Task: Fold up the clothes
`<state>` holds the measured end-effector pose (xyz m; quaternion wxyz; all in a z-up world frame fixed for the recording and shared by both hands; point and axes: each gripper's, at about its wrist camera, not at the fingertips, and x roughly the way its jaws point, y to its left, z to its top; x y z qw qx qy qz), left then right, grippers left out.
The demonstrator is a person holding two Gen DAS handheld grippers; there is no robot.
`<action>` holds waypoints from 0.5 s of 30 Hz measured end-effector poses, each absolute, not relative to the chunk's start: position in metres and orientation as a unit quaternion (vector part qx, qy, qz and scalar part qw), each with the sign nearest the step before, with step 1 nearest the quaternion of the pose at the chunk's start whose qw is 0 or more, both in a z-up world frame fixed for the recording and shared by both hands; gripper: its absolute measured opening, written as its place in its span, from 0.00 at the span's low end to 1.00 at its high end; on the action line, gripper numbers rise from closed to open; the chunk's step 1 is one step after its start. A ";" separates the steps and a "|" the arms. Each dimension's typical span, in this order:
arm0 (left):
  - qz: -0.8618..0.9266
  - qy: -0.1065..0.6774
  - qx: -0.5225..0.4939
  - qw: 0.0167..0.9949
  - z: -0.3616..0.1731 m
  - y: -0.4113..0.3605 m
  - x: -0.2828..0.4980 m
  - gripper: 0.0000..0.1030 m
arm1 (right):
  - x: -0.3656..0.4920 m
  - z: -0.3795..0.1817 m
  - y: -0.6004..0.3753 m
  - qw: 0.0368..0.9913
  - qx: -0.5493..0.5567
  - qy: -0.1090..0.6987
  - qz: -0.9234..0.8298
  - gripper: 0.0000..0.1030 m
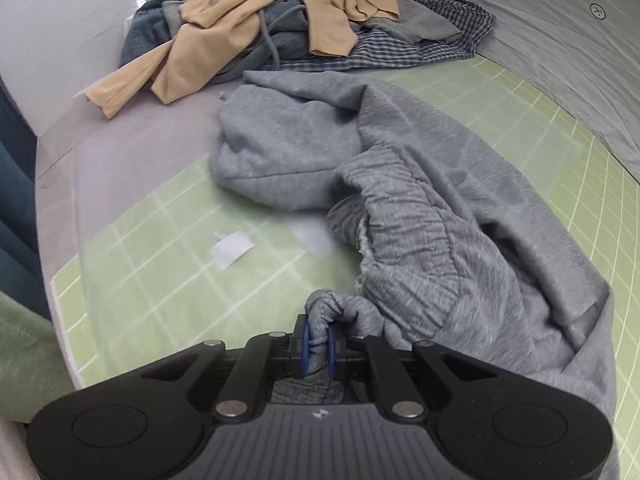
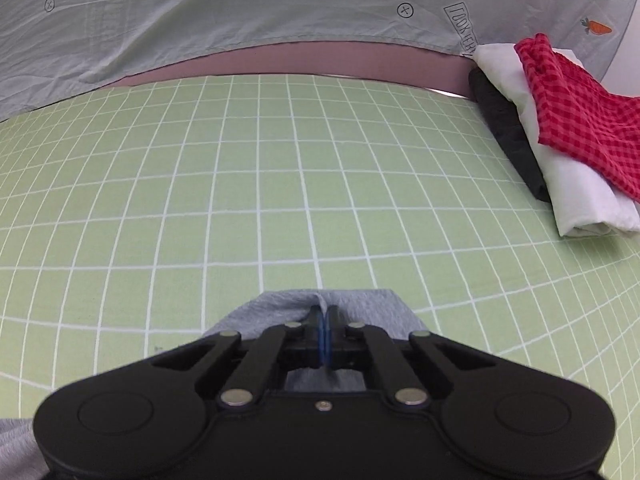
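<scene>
Both my left tongs (image 1: 318, 344) and right tongs (image 2: 325, 334) pinch the grey sweatpants (image 1: 420, 216), not yet folded; the unfolded pile (image 1: 280, 20) waits, the folded stack (image 2: 560, 132) is done.

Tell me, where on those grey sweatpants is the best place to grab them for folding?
Probably the ribbed elastic waistband of the grey sweatpants, taken at its edge from the near side. It is the thickest, firmest band, and it lies bunched facing the left gripper, which is already shut on a corner there. The right gripper pinches another grey edge.
</scene>
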<state>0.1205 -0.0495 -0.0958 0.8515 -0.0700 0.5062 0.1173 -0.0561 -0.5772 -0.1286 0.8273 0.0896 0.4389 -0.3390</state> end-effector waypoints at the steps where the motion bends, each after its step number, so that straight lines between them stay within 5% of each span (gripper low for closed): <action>1: 0.106 0.500 -0.069 0.857 -0.092 -0.060 0.134 0.08 | -0.047 -0.126 -0.585 0.829 0.087 0.432 -0.344 0.01; 10: 0.023 0.403 -0.091 0.911 -0.013 -0.105 0.169 0.08 | -0.048 -0.020 -0.620 0.861 0.071 0.256 -0.433 0.01; 15: 0.054 0.421 -0.085 0.901 -0.023 -0.071 0.126 0.09 | -0.110 0.000 -0.598 0.859 0.087 0.220 -0.455 0.01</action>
